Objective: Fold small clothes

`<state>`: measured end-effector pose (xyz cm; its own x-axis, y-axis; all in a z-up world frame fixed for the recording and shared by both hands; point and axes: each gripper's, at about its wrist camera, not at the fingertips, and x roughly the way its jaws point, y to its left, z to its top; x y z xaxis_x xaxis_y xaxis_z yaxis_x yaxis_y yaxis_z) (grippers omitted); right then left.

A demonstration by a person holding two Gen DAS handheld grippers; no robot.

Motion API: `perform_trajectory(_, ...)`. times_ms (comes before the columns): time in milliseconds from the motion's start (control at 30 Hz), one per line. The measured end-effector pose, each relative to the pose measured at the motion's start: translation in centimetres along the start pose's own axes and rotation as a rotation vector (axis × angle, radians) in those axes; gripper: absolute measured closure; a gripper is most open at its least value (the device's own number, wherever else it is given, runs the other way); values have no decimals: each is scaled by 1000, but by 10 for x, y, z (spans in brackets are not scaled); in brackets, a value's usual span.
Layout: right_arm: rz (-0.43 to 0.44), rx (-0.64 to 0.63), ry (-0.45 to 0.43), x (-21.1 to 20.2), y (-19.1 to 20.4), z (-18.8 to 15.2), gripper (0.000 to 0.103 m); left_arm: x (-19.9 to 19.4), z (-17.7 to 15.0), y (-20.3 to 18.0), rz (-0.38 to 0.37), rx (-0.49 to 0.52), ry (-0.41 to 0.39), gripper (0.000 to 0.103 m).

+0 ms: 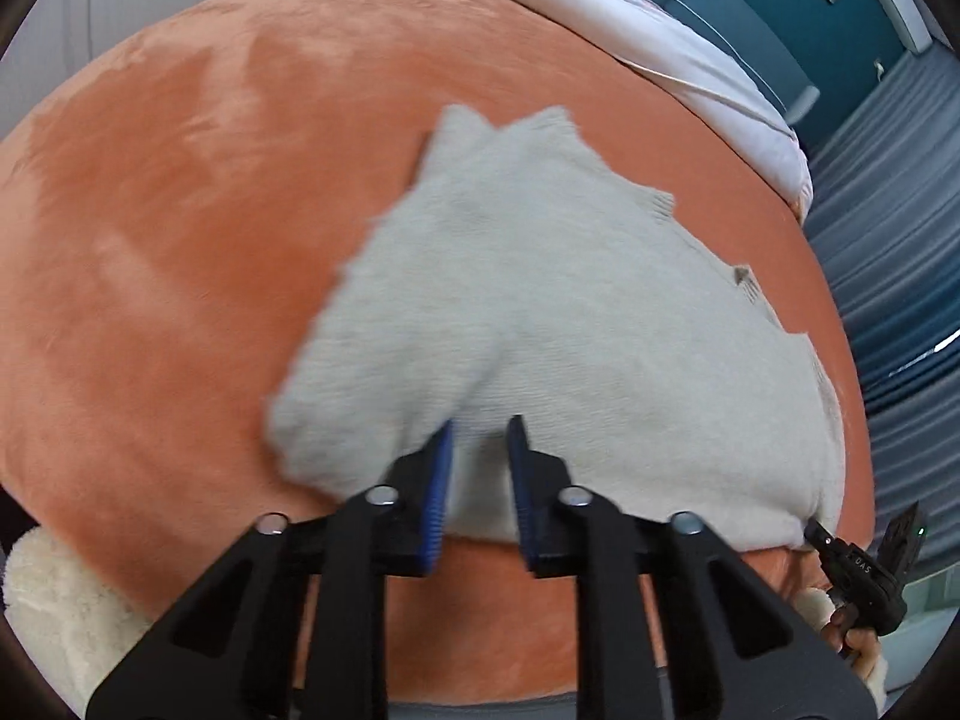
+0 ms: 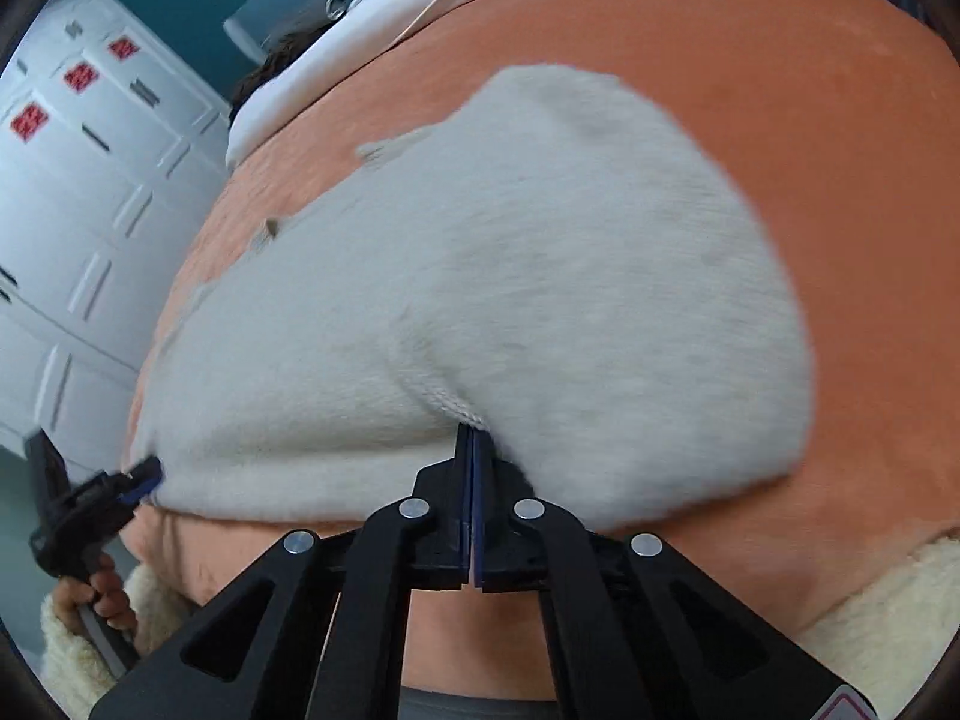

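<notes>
A small grey-white knit sweater (image 1: 558, 300) lies spread on an orange blanket (image 1: 180, 210). My left gripper (image 1: 480, 438) is open, its blue pads either side of the sweater's near hem, with cloth between them. In the right wrist view the same sweater (image 2: 510, 276) fills the middle, and my right gripper (image 2: 472, 438) is shut on the sweater's near edge, which puckers at the tips. Each gripper shows small at the edge of the other's view: the right one (image 1: 864, 552) and the left one (image 2: 138, 480), both at the hem's corners.
The orange blanket (image 2: 840, 120) covers a bed. A white duvet (image 1: 660, 18) lies along the far side. A cream fleece (image 1: 54, 600) hangs at the near edge. White cabinet doors (image 2: 78, 180) stand to the left, a teal wall (image 1: 750, 12) beyond.
</notes>
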<state>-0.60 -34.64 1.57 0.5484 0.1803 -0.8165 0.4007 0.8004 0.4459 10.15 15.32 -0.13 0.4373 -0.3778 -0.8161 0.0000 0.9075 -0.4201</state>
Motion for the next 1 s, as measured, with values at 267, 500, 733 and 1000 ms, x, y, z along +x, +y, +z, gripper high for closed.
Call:
perform_trajectory(267,-58,-122,-128,-35,52,4,90,-41,-5,-46,-28,33,-113,62)
perform_trajectory(500,-146,-118,-41,12,57,9,102,13,1,-45,50,6,-12,70)
perform_trajectory(733,32,-306,-15,25,160,-19,93,11,-13,-119,-38,149,-9,65)
perform_trajectory(1000,21,-385,46,49,191,-45,92,32,-32,-110,34,180,40,64)
